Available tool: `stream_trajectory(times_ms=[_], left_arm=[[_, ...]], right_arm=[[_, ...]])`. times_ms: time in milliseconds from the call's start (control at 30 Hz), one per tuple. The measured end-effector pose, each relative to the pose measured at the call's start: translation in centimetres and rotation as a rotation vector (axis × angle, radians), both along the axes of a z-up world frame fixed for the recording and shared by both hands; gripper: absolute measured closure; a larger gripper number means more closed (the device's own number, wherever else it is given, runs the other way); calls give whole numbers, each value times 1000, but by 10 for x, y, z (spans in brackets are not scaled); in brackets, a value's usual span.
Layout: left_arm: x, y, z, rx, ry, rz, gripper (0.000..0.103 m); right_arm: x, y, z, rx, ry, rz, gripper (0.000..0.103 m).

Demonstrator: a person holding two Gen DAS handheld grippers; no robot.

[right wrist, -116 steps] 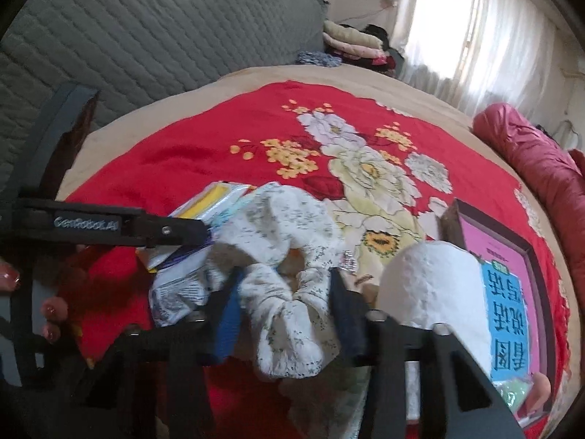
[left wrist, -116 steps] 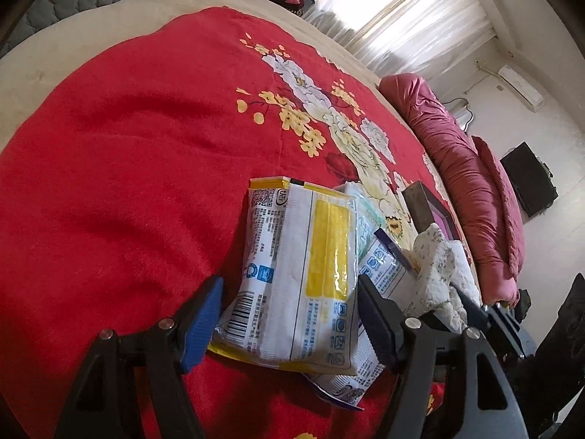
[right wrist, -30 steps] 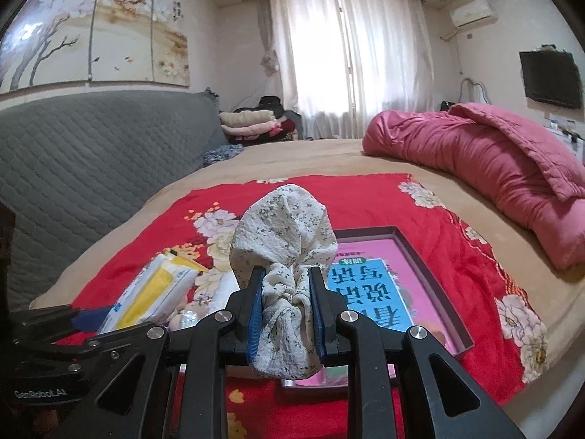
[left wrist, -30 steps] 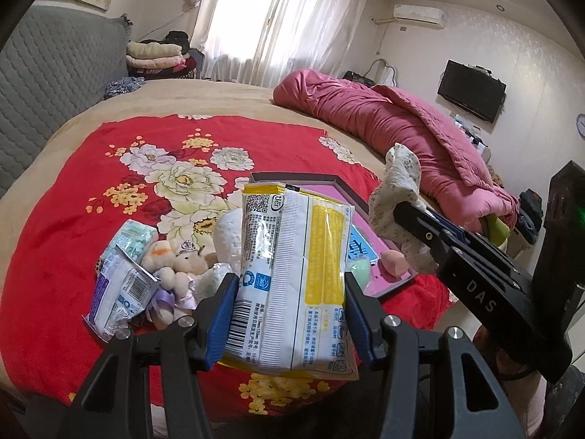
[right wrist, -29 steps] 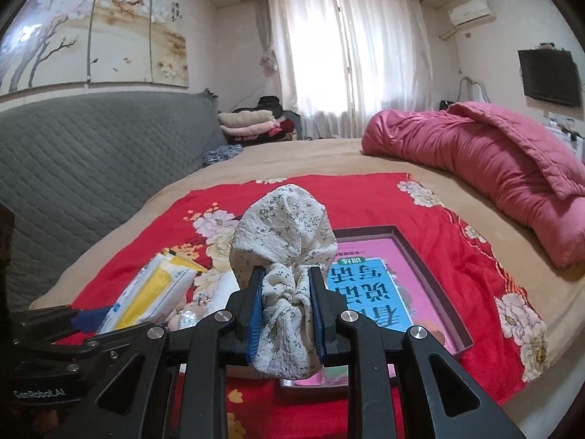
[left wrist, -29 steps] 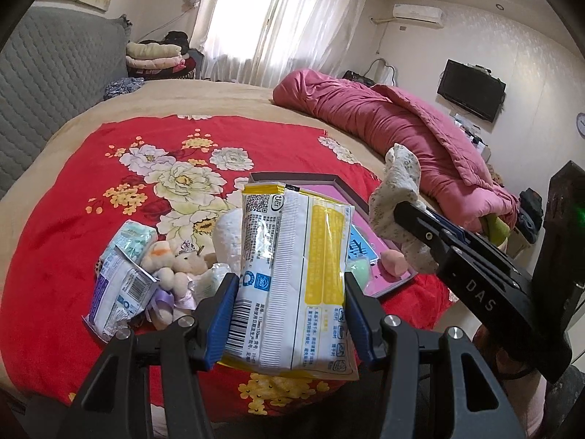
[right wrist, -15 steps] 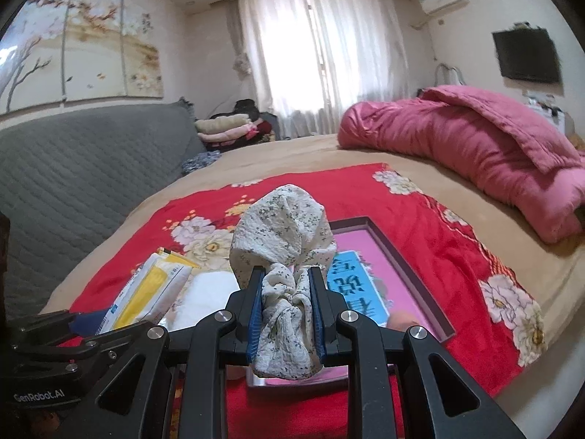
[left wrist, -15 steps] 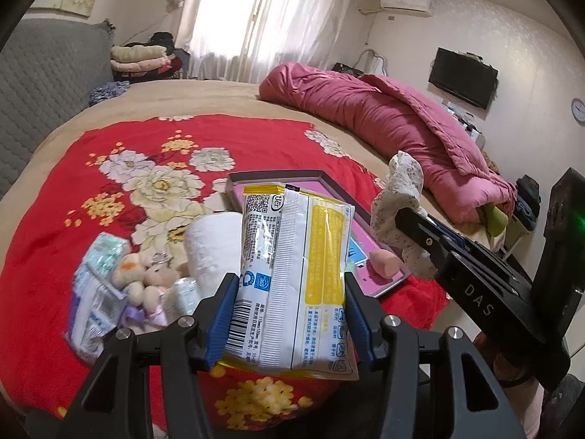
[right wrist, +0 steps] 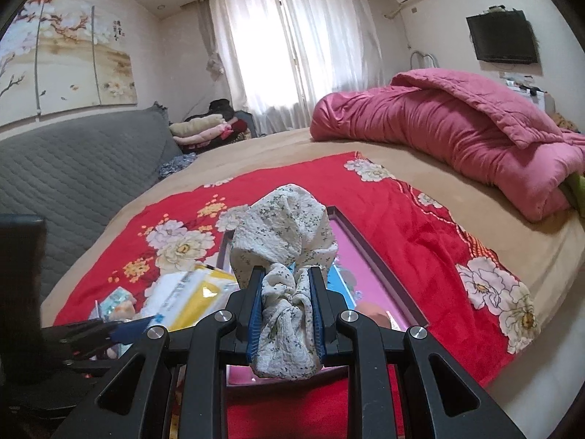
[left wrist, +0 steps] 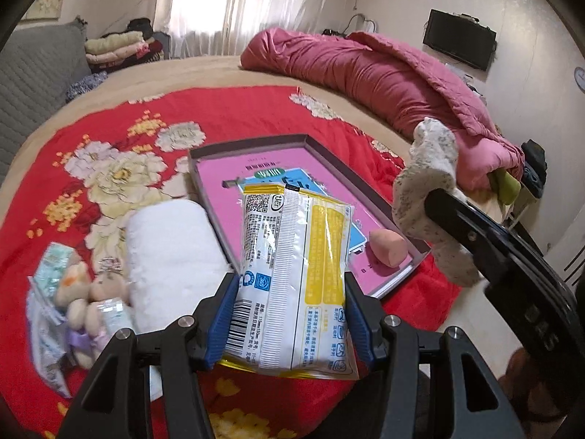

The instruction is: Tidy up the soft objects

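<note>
A tray (left wrist: pixel 329 161) lies mid-frame on the bed (left wrist: pixel 219 69). A towel roll (left wrist: pixel 168 248) lies just left of it, small plush toys (left wrist: pixel 87 292) at lower left, a quilt (left wrist: pixel 384 77) behind at upper right.

Left claw (left wrist: pixel 289 314) angled downward, jaws clamped wide; right claw (right wrist: pixel 285 307) pinched nearly closed, tilted slightly down.

A home bedroom is indicated: beyond the fingers a bed (right wrist: pixel 256 153) spread with a red floral blanket (right wrist: pixel 402 219), a pink quilt (right wrist: pixel 457 128), curtained window (right wrist: pixel 303 47), wall-mounted television (right wrist: pixel 502 42).
</note>
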State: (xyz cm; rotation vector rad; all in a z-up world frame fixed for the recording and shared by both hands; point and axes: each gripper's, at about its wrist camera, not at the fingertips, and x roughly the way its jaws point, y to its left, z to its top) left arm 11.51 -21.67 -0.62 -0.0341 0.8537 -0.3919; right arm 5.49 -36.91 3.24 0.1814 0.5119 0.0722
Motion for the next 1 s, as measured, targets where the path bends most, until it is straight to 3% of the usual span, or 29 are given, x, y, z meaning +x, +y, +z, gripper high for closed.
stream_trajectory(times_ms=[433, 1000], left_arm=[[19, -25, -29, -4, 52, -31, 48], [34, -43, -32, -31, 60, -64, 48]], right_arm=[[13, -15, -24, -3, 58, -30, 80], [26, -33, -42, 13, 116, -84, 79]])
